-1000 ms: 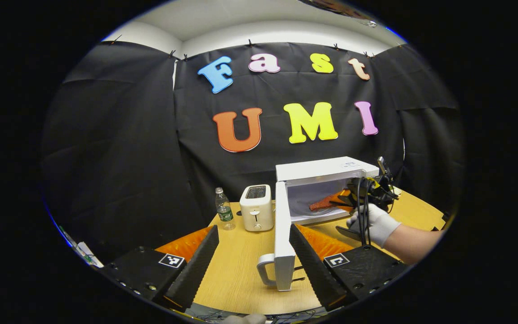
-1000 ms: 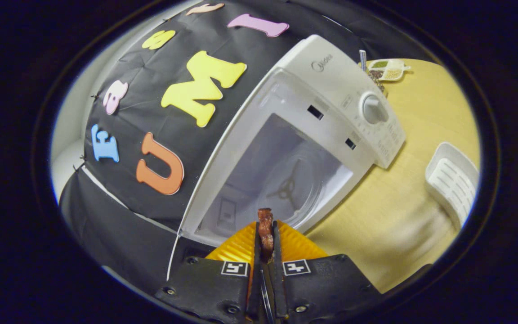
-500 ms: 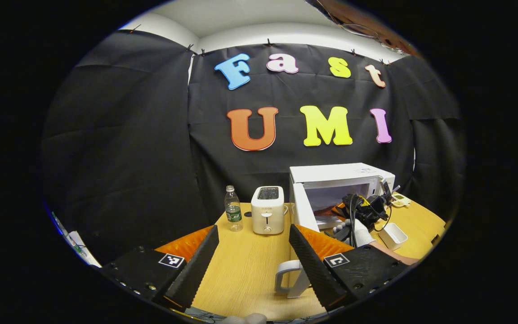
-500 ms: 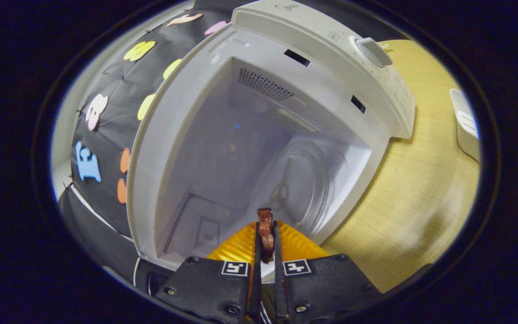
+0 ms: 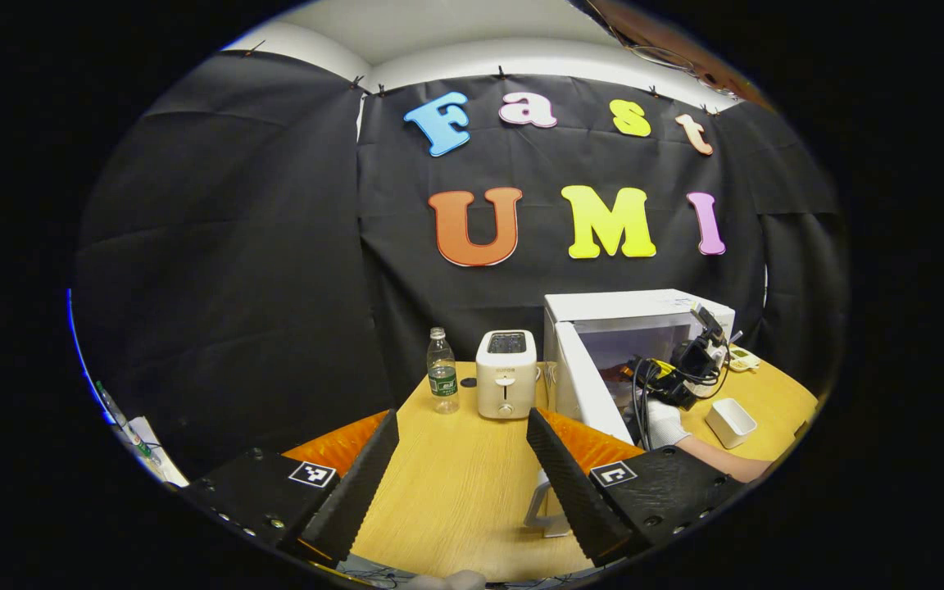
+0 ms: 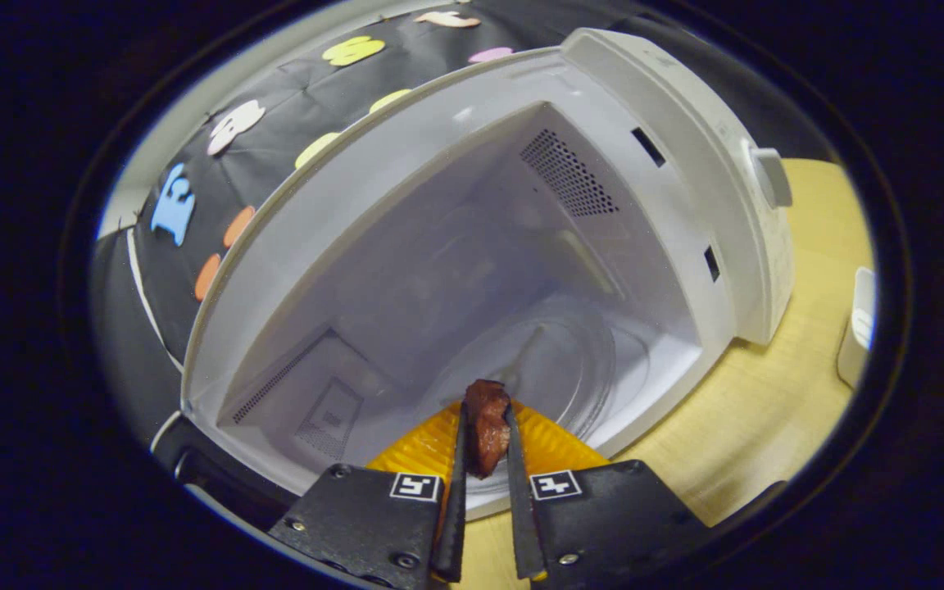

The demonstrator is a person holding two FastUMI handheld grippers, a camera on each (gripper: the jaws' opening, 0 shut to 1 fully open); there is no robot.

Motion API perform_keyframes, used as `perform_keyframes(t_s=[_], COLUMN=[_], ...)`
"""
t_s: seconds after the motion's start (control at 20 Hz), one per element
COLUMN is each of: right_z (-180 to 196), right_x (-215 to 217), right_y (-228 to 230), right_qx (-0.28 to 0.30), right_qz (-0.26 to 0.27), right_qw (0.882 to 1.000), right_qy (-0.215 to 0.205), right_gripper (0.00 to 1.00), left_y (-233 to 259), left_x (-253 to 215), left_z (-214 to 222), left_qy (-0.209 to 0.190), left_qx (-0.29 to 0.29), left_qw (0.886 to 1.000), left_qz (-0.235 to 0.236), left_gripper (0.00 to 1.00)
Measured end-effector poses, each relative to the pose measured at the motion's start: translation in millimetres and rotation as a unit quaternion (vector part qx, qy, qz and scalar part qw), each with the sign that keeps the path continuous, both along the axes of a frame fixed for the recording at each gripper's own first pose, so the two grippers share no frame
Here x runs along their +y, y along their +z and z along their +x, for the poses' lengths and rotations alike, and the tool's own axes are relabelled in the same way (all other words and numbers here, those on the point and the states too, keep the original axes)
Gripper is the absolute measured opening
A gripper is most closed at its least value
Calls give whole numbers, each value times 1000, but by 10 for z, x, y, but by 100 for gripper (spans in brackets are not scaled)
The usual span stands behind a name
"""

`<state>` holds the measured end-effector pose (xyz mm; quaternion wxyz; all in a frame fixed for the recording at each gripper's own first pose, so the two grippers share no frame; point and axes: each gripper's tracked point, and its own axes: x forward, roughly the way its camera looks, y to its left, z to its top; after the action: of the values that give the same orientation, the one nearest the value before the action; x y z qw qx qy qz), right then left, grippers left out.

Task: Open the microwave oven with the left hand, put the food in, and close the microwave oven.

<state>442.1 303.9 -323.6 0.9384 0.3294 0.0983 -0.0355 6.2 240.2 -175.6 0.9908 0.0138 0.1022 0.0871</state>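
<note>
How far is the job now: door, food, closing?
Done: the microwave door stands open. In hand: the right gripper holds the food at the mouth of the cavity, above the glass turntable, not yet released. Left: set it down, withdraw, close the door; the left gripper is open.

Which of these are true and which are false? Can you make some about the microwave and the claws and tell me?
1. The microwave door is shut. False: it stands open.
2. The right claw pinches a piece of food. True.
3. The food already lies on the glass plate. False: it is held in the claw, at the microwave's opening.
4. The left claw is open and holds nothing. True.
5. A toaster stands between a water bottle and the microwave. True.
6. The toaster stands on top of the microwave. False: it stands on the table beside it.
</note>
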Motion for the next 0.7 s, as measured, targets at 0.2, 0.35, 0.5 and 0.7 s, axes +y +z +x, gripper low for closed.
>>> perform_keyframes(t_s=[0.2,0.35,0.5,0.7], right_z=[19,-2,14,-9], right_x=[-4,34,48,174], right_y=[24,132,50,-13], right_qx=[9,-7,2,3], right_qz=[-87,-159,-172,-249], right_qw=[996,987,985,967], right_qy=[0,7,15,60], right_gripper=[44,73,87,100], left_y=[-61,-72,-52,-54], left_x=[-43,-47,-62,-83], left_z=[17,16,28,19], left_qy=[-2,1,2,1], left_qx=[2,4,5,2], left_qw=[1000,1000,1000,1000], left_qz=[-5,-4,-4,-2], left_gripper=[97,96,96,96])
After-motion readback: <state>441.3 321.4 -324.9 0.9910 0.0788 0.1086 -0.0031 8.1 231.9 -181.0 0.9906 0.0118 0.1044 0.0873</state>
